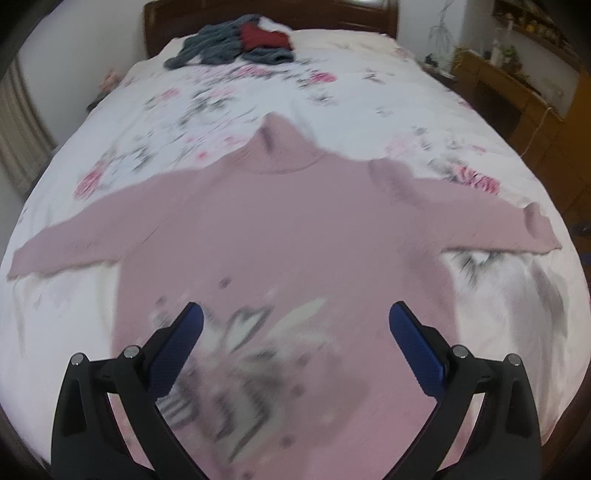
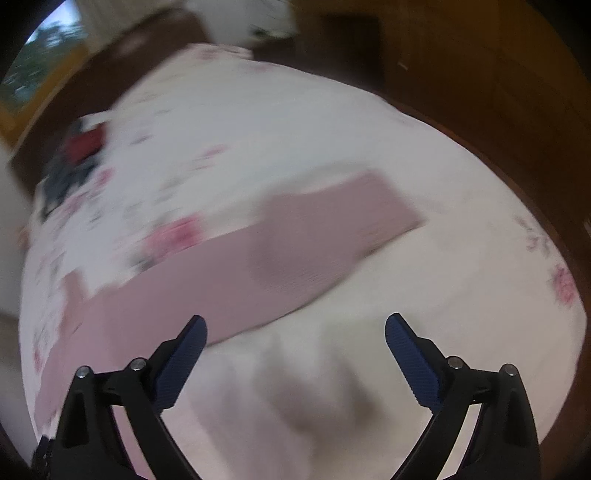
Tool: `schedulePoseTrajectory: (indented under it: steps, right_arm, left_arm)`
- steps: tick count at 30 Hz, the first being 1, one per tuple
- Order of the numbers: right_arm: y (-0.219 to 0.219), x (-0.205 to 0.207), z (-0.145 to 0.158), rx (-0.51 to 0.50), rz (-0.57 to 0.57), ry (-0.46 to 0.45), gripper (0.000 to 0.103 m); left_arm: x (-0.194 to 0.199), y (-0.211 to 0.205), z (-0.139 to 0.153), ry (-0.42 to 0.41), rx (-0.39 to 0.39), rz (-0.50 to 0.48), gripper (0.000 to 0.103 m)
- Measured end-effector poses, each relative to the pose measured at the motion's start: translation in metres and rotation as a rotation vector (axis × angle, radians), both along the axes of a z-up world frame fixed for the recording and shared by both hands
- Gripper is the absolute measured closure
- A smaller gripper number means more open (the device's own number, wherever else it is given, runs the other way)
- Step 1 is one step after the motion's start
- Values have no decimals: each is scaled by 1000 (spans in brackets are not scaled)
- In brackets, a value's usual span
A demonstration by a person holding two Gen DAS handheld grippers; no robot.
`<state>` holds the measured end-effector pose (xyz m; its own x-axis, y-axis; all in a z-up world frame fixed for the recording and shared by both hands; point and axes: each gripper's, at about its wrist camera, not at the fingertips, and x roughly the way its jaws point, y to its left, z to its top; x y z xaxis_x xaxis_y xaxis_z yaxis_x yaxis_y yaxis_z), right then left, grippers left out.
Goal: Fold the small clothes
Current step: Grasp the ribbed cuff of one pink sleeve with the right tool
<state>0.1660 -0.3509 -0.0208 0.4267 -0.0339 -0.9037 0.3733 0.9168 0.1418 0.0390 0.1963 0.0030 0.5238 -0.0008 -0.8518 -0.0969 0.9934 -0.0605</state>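
Ahead of your left claw [image 1: 295, 314], spread flat on the floral bedspread [image 1: 229, 96], lies one pink sweater [image 1: 266, 229]: collar pointing away from you, both sleeves flung out to either side, the printed front passing under the claw's tips. It looks laid open that way so each sleeve can be brought across the body in turn, though no fold shows yet. Your left claw hangs wide, gripping nothing. Your right claw [image 2: 295, 328] is equally wide and empty; one pink sleeve [image 2: 332, 236] lies just beyond its tips, running off toward its left, probably your first fold. Far past the collar, by the wooden headboard [image 1: 266, 18], sits one heap of grey and red clothes [image 1: 236, 46]; how many pieces it holds, you cannot tell.
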Motion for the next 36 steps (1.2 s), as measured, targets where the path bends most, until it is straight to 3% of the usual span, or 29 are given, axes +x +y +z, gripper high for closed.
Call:
schedulePoseTrajectory:
  steps: [2, 6, 14, 16, 18, 20, 25, 31, 36]
  right_arm:
    - [-35, 16, -26, 17, -43, 78, 12]
    - [-84, 37, -52, 65, -101, 119, 15]
    - [-88, 58, -106, 211, -106, 164, 22]
    - [-88, 59, -111, 202, -112, 154, 33]
    - [-84, 60, -113, 192, -132, 160, 65]
    - [-79, 58, -111, 249, -141, 130, 96]
    - [-85, 40, -86, 202, -179, -3, 97]
    - [-82, 19, -106, 82, -197, 68, 98]
    - [-78, 33, -92, 29, -183, 49, 98]
  left_arm:
    - [18, -13, -2, 8, -15, -18, 3]
    - [44, -36, -7, 16, -42, -26, 3]
    - [58, -68, -11, 16, -8, -79, 3]
    - [58, -68, -12, 19, -4, -79, 3]
    - [56, -66, -13, 22, 3, -76, 3]
    - [54, -64, -15, 25, 14, -73, 3]
    - [46, -52, -18, 33, 2, -58, 3]
    - [42, -36, -31, 68, -5, -25, 3]
    - [36, -18, -34, 73, -1, 5, 3]
